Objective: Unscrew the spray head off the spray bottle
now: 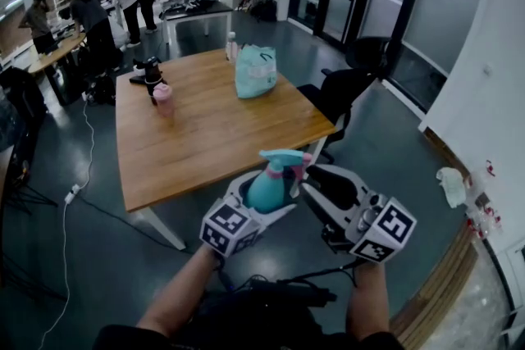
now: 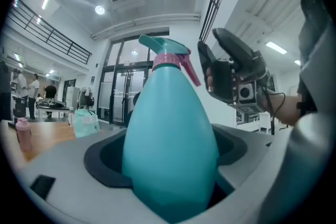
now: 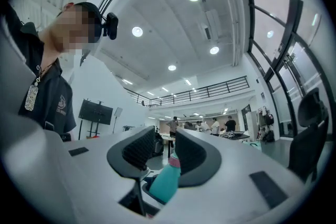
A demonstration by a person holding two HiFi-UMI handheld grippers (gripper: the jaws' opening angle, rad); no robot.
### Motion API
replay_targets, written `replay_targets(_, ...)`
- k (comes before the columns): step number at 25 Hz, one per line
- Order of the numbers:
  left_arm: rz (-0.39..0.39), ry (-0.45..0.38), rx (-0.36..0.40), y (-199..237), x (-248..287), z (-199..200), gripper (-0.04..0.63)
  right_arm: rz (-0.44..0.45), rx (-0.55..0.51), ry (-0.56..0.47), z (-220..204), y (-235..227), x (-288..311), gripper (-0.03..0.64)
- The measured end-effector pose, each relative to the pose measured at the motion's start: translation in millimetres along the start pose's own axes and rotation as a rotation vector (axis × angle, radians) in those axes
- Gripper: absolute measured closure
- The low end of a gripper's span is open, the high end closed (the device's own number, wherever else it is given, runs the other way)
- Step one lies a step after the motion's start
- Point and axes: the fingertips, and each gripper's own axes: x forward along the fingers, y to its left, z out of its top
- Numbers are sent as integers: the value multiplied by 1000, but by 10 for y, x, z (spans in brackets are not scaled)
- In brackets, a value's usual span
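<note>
A teal spray bottle (image 1: pixel 267 189) stands upright in my left gripper (image 1: pixel 264 202), whose jaws are shut on its fat body (image 2: pixel 170 149). Its teal spray head (image 1: pixel 284 159) with a pink collar and trigger points to the right. My right gripper (image 1: pixel 316 183) hovers just right of the spray head, jaws parted, with nothing between them. In the left gripper view it (image 2: pixel 212 51) stands apart from the pink trigger. In the right gripper view the bottle (image 3: pixel 165 184) shows beyond the gap between the dark pads (image 3: pixel 139 148), untouched.
A wooden table (image 1: pixel 205 145) lies ahead with a pink cup (image 1: pixel 163 98), a black device (image 1: pixel 149 71) and a teal bag (image 1: pixel 256 71) on it. A black chair (image 1: pixel 340 94) stands at its right corner. Several people work at benches in the back left.
</note>
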Motion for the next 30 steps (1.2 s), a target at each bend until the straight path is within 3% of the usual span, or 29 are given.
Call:
replay_targets(3, 26, -10, 10, 17, 26, 32, 153, -10, -22, 89, -126, 93, 124, 494)
replay_targets(6, 44, -19, 15, 13, 30, 76, 153, -113, -2, 171, -336, -22, 223, 492)
replay_targets(12, 79, -10, 48, 14, 35, 94, 153, -230, 51, 212, -508, -208, 301, 492)
replay_targets(18, 99, 15, 61, 19, 23, 73, 153, -223, 83, 193, -533, -187, 358, 474)
replay_targets(30, 66, 37, 85, -122, 64, 39, 153, -201, 72, 204, -563, -217, 344, 474)
